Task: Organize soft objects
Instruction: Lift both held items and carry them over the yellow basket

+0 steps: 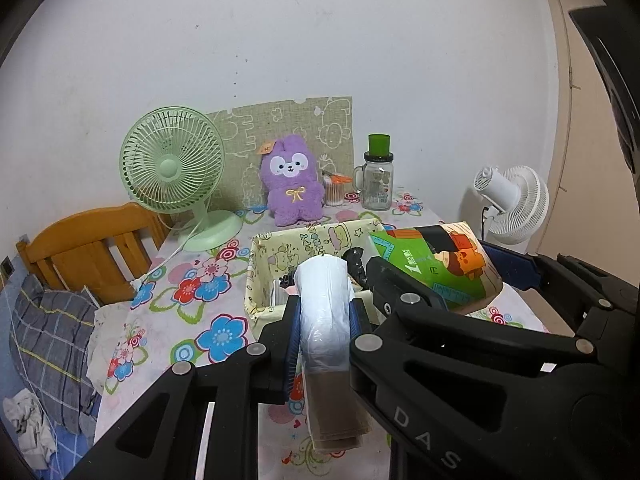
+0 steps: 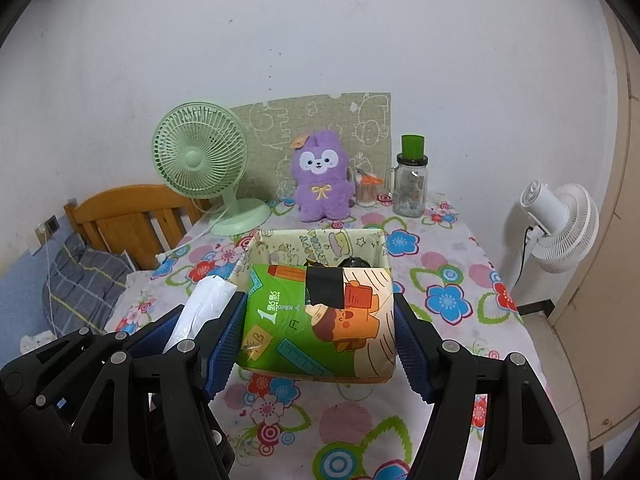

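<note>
My left gripper [image 1: 325, 312] is shut on a roll of white plastic bags [image 1: 326, 320], held upright above the table's front. The same white roll [image 2: 208, 304] shows at the left of the right wrist view. My right gripper [image 2: 320, 320] is shut on a soft green-and-orange cartoon pack [image 2: 320, 320], its blue pads pressing both sides; that pack [image 1: 436, 264] sits right of the roll. Behind both stands a cream cartoon-print storage box [image 2: 316, 240], [image 1: 312, 240], with dark items inside. A purple plush bunny [image 2: 320, 178], [image 1: 292, 180] sits upright at the table's back.
A flowered tablecloth [image 2: 448, 296] covers the table. At the back stand a green desk fan [image 2: 202, 164], a glass jar with green lid [image 2: 411, 184], a cotton swab cup [image 2: 366, 192] and a printed board [image 2: 320, 120]. A white fan [image 2: 560, 228] stands right; a wooden headboard [image 2: 132, 216] and pillow left.
</note>
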A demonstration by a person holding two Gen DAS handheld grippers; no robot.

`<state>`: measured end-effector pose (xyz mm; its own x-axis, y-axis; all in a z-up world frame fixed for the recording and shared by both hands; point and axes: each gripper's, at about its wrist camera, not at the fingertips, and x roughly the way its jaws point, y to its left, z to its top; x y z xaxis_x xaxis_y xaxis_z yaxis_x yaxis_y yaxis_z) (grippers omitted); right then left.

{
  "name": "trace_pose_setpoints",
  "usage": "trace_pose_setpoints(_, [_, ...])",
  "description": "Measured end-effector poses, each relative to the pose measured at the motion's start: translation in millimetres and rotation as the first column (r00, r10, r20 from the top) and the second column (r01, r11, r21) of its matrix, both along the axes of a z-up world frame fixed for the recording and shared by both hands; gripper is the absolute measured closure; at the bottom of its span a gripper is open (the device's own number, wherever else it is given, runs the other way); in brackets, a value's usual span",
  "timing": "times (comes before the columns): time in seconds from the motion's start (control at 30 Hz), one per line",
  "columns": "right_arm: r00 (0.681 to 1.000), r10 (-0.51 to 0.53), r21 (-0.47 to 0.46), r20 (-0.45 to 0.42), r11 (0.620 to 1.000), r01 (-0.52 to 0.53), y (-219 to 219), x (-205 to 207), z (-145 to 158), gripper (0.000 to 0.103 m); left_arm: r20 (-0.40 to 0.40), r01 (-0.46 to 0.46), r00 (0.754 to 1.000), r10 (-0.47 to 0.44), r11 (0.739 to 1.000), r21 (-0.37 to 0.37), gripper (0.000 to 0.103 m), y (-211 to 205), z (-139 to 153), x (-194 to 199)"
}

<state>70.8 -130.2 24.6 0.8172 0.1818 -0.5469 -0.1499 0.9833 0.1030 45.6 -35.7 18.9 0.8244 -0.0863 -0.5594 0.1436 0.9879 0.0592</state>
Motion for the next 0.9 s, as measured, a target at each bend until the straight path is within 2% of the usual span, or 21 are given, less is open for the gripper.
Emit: trace_pose_setpoints(0.9, [0.999, -0.001, -0.005, -0.038, 1.0, 0.001, 3, 68, -4, 0.031, -0.036, 0.003, 0.999, -0.003, 1.0, -0.002, 0.08, 3, -2, 66])
